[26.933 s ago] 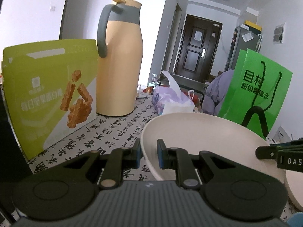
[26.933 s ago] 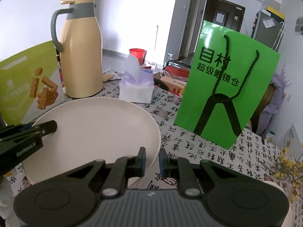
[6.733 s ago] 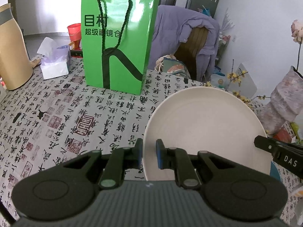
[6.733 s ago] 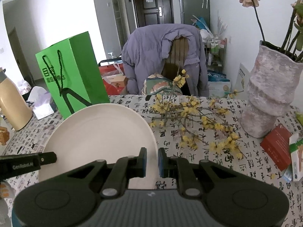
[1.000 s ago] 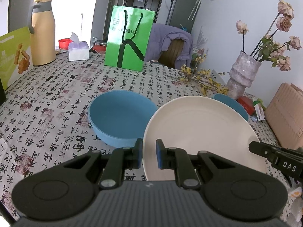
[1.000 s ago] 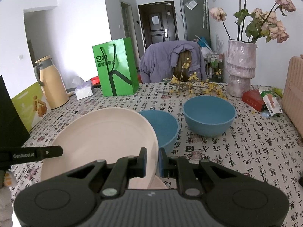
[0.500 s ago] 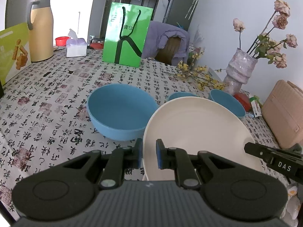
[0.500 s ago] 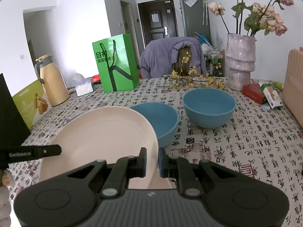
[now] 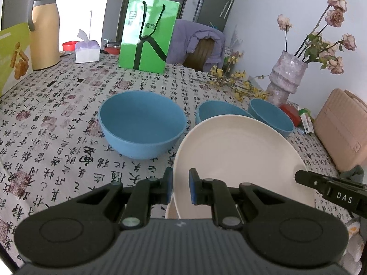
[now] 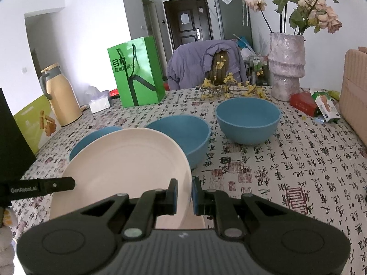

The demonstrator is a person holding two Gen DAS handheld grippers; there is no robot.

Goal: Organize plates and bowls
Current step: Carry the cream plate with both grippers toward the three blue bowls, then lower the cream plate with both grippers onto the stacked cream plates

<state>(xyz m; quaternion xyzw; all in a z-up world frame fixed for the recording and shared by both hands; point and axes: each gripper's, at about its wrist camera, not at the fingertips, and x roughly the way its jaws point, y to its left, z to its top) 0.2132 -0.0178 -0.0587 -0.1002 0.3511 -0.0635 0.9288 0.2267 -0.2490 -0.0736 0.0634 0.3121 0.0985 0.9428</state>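
Observation:
A cream plate (image 9: 240, 160) hangs tilted over the patterned tablecloth, held at two opposite rims. My left gripper (image 9: 180, 184) is shut on its left rim, and my right gripper (image 10: 184, 193) is shut on its right rim (image 10: 121, 165). Each view shows the other gripper's finger across the plate. Under the plate's near edge a second cream piece (image 9: 170, 210) peeks out, mostly hidden. Beyond the plate stand three blue bowls: a large one (image 9: 142, 123) at left, one in the middle (image 9: 220, 113), and one at right (image 10: 247, 119).
A green paper bag (image 9: 146, 39), tan thermos (image 9: 44, 29), tissue box (image 9: 87, 51) and green snack box (image 9: 13, 55) stand at the back left. A vase (image 10: 286, 66), yellow flower sprigs (image 10: 229, 89), small cartons (image 10: 302, 100) and a beige case (image 9: 339, 128) crowd the right.
Both grippers keep their hold on the plate. The bowls sit slightly higher in both views; otherwise nothing has visibly shifted.

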